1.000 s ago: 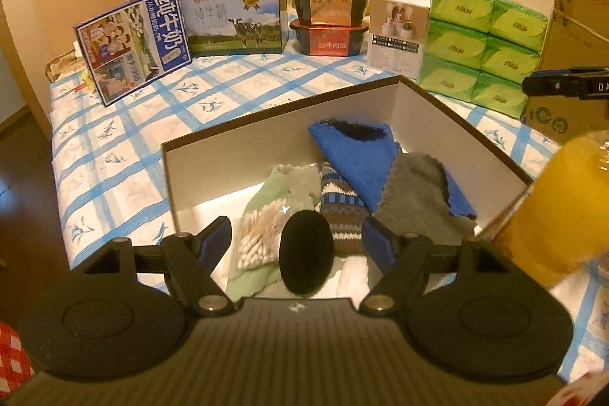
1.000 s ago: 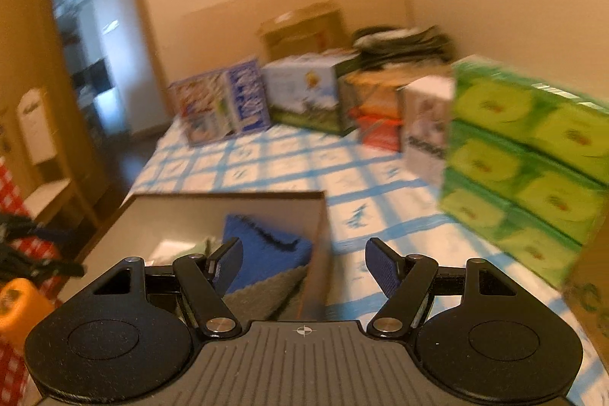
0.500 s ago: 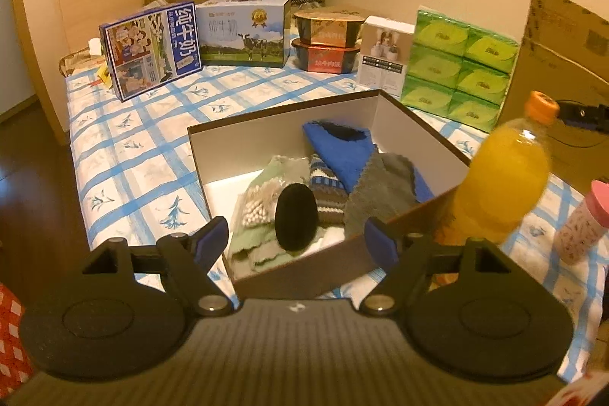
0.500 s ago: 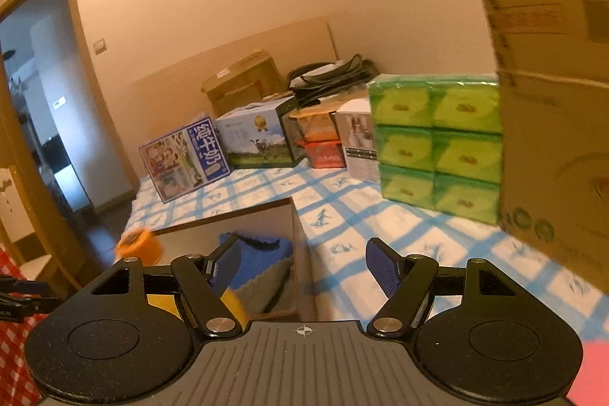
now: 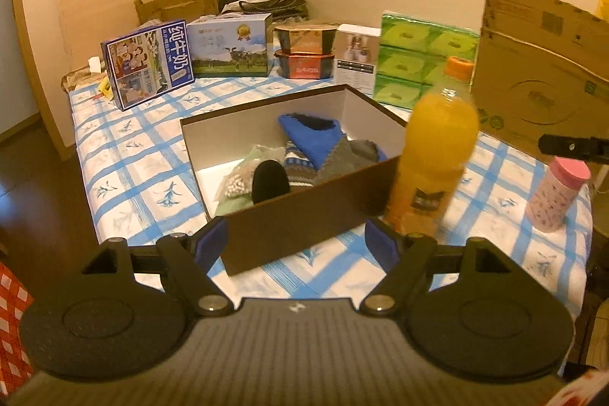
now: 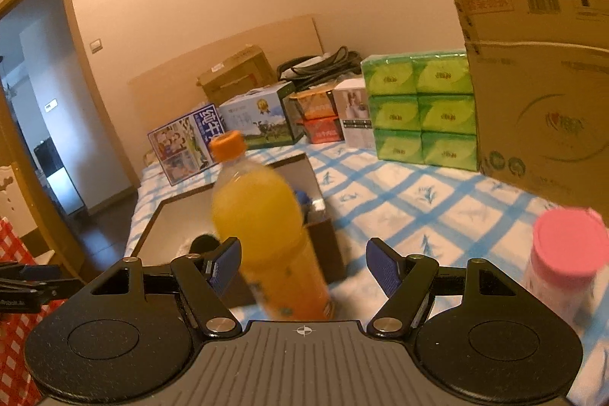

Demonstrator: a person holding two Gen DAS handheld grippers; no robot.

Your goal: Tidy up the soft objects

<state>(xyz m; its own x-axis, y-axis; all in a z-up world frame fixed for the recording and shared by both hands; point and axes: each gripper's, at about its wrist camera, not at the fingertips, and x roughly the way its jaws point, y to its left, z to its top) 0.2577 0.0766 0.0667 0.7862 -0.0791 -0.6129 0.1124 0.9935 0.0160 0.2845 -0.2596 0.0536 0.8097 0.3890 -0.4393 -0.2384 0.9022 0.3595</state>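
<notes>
An open brown box (image 5: pixel 304 223) with a white inside stands on the blue-checked table. It holds a blue cloth (image 5: pixel 312 136), a grey cloth (image 5: pixel 350 156), a striped knit piece (image 5: pixel 298 170), a green cloth with a bag of cotton swabs (image 5: pixel 236 183) and a black oval pad (image 5: pixel 268 179). My left gripper (image 5: pixel 296 246) hangs open in front of the box's near wall, with nothing between its fingers. My right gripper (image 6: pixel 304 263) is open too. An orange juice bottle (image 6: pixel 262 219) stands just ahead of it between the fingers, and the pads do not press on it.
The juice bottle (image 5: pixel 434 155) stands at the box's right corner, and a pink-lidded cup (image 5: pixel 555 193) stands further right. Green tissue packs (image 5: pixel 422 59), a large cardboard box (image 5: pixel 540 71) and milk cartons (image 5: pixel 148 67) line the back. A doorway (image 6: pixel 49 124) opens at the left.
Both grippers have drawn back from the box, which looks smaller and farther. The juice bottle and the pink cup have come into the right wrist view. Both grippers stay open.
</notes>
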